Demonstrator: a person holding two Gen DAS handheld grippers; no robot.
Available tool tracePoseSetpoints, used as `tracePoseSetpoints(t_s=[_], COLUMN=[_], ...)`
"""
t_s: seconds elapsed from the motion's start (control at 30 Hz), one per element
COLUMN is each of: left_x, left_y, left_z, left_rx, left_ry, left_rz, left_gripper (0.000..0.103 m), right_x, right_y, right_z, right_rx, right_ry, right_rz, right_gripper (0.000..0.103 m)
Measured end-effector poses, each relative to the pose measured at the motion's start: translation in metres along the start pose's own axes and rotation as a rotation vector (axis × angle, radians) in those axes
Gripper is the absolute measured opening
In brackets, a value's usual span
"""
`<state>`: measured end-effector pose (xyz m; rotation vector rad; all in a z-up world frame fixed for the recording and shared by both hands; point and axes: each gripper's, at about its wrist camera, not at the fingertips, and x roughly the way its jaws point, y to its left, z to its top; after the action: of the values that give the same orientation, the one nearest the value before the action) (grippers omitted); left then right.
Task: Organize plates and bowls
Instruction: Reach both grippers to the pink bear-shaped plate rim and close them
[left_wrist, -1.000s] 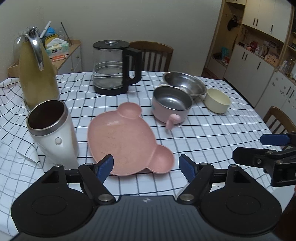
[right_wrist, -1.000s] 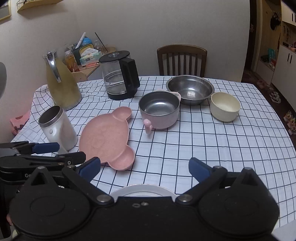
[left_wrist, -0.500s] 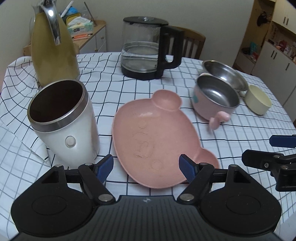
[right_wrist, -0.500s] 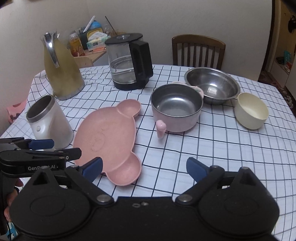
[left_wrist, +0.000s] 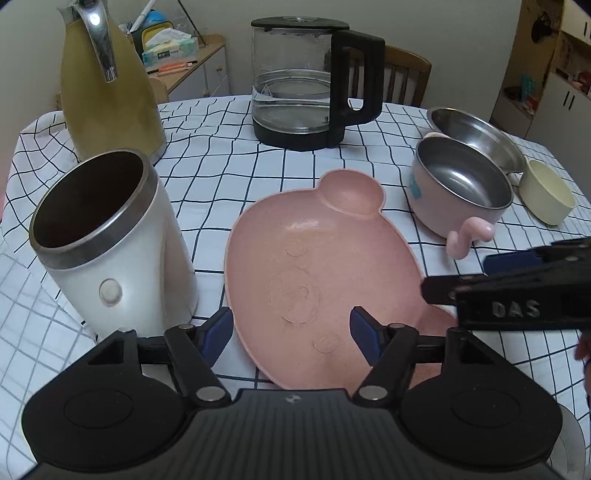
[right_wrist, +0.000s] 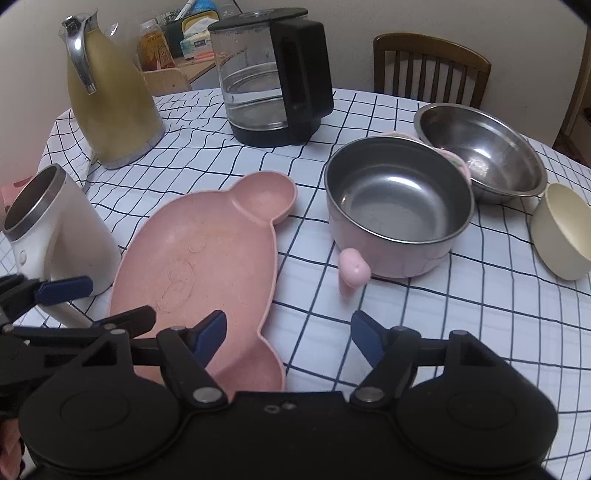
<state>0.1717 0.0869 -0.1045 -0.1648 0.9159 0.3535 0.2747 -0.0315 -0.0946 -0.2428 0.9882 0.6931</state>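
Both grippers have come down and in toward the pink bear-shaped plate (left_wrist: 317, 280) since a sec ago, so it fills far more of each view.

Checked tablecloth (right_wrist: 424, 314) covers the table; everything sits on it. Plate lies flat, front and centre, w/ one ear pointing at the glass kettle (left_wrist: 299, 85) and the near ear toward the cameras; prob. the first thing to be picked up, since it is closest.

Left gripper (left_wrist: 291, 332) hangs over the plate's near edge, jaws mid-wide and closing, plate below and between the pads, not pinched yet. Right gripper (right_wrist: 288, 338) sits off the plate's near ear, jaws also closing, left pad over the rim, right pad over bare cloth; nothing gripped.

Bowls wait on the right: steel bowl (right_wrist: 480, 147) at the back, pink-sided steel pot (right_wrist: 399, 206) w/ its pink handle toward the cameras, touching or overlapping it (can't tell), cream bowl (right_wrist: 565, 232) just beside.

Clutter: yellow thermos jug (left_wrist: 107, 85) at back left, white steel-rimmed tumbler (left_wrist: 114, 247) just beside the plate's left edge. Tumbler is the crowding risk for the left pad. Grippers themselves are close, could clash.
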Motion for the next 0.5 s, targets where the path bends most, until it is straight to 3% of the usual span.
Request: tracePoseSetpoints(t_s=[0.13,0.27,0.43,0.5], left_x=[-0.004,0.004,0.01,0.011], left_y=[0.01,0.018,0.015,0.015], left_z=[-0.006,-0.005,-0.007,-0.01], left_rx=[-0.041,-0.065,-0.066,-0.081], left_ry=[-0.012,0.015,0.039,0.055], left_rz=[0.026,0.03,0.047,0.02], left_gripper=[0.067,0.049,0.048,0.044], right_x=[0.009,0.017,0.024,0.028], right_y=[0.0,0.001,0.006,0.005], right_z=[0.005,0.007,0.01,0.011], right_rx=[-0.003,-0.004,-0.029,-0.026], right_ry=[0.009,0.022,0.028,0.035], right_rz=[0.016,0.034,0.039,0.039], right_gripper=[0.071,0.065,0.06,0.056])
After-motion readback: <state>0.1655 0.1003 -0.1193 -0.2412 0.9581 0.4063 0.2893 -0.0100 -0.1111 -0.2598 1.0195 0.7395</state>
